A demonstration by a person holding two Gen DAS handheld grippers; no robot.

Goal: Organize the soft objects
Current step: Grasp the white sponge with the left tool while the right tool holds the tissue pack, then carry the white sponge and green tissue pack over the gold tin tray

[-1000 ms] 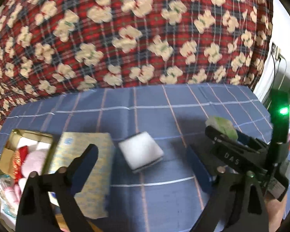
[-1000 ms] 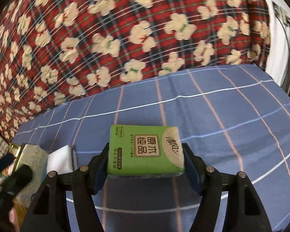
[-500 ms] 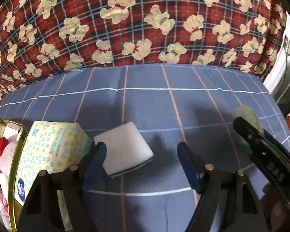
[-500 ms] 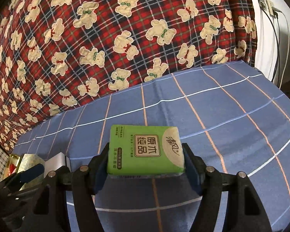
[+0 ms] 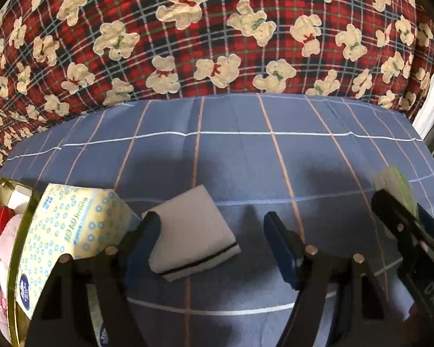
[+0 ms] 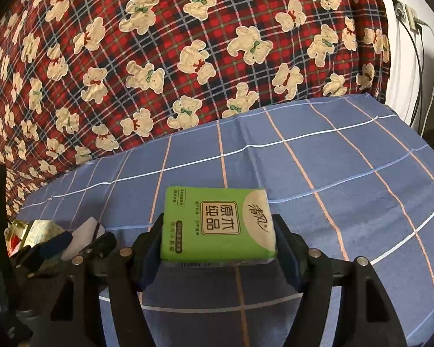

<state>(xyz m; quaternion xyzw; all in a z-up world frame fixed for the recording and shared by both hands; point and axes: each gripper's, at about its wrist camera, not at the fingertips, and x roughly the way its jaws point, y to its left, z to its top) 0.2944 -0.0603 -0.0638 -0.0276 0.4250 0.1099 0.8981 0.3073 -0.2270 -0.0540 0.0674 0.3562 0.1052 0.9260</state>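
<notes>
A white sponge [image 5: 192, 231] with a black stripe lies on the blue checked cloth [image 5: 246, 159]. My left gripper [image 5: 211, 243] is open around it: the left finger [image 5: 143, 240] is at the sponge's edge, the right finger [image 5: 277, 245] stands apart from it. My right gripper [image 6: 217, 248] is shut on a green tissue pack [image 6: 217, 225], held above the cloth. That pack [image 5: 393, 185] and the right gripper's dark frame [image 5: 405, 231] also show at the right edge of the left wrist view. The sponge [image 6: 84, 235] appears small at the lower left of the right wrist view.
A yellow dotted tissue pack [image 5: 69, 231] leans on a gold-rimmed box [image 5: 11, 231] holding pink and red soft things at the left. A red plaid teddy-bear blanket [image 5: 217, 43] rises behind the cloth. A wall socket with cables [image 6: 410, 17] is at the far right.
My left gripper came forward and down over the sponge and its jaws narrowed, so the sponge now lies between the fingers. The right gripper kept still with the green pack.
</notes>
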